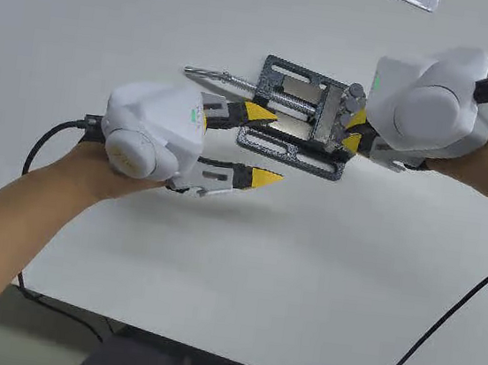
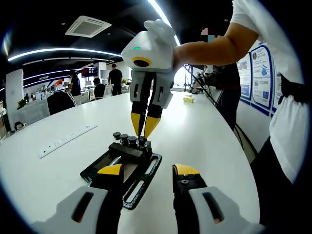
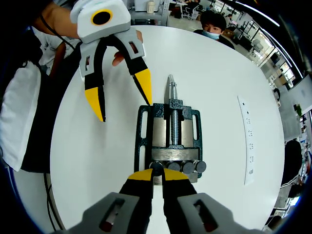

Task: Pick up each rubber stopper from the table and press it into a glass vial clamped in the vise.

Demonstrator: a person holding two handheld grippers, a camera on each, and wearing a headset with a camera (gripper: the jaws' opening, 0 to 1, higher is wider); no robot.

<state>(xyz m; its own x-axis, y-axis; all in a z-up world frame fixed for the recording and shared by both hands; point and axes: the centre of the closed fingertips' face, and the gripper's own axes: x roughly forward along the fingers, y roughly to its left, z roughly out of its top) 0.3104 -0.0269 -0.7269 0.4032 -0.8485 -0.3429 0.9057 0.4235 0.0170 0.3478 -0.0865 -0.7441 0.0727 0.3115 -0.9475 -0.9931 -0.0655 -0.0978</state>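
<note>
A dark metal vise (image 1: 298,118) (image 3: 170,131) lies on the white table and clamps a row of several glass vials (image 2: 129,140), each topped by a dark rubber stopper (image 3: 173,166). My right gripper (image 3: 157,176) (image 2: 144,132) (image 1: 355,130) is shut, its yellow tips pointing down at the end stopper (image 3: 157,167) of the row and touching or nearly touching it. Over the table at the vise's screw end, my left gripper (image 1: 265,145) (image 2: 148,170) (image 3: 122,95) stands open with nothing between its jaws.
A white power strip (image 2: 66,140) (image 3: 247,146) lies on the table beyond the vise. A black cable (image 1: 440,322) trails off the near edge at the right. People sit at the table's far side (image 3: 214,22). Bare tabletop (image 1: 307,253) lies in front of the vise.
</note>
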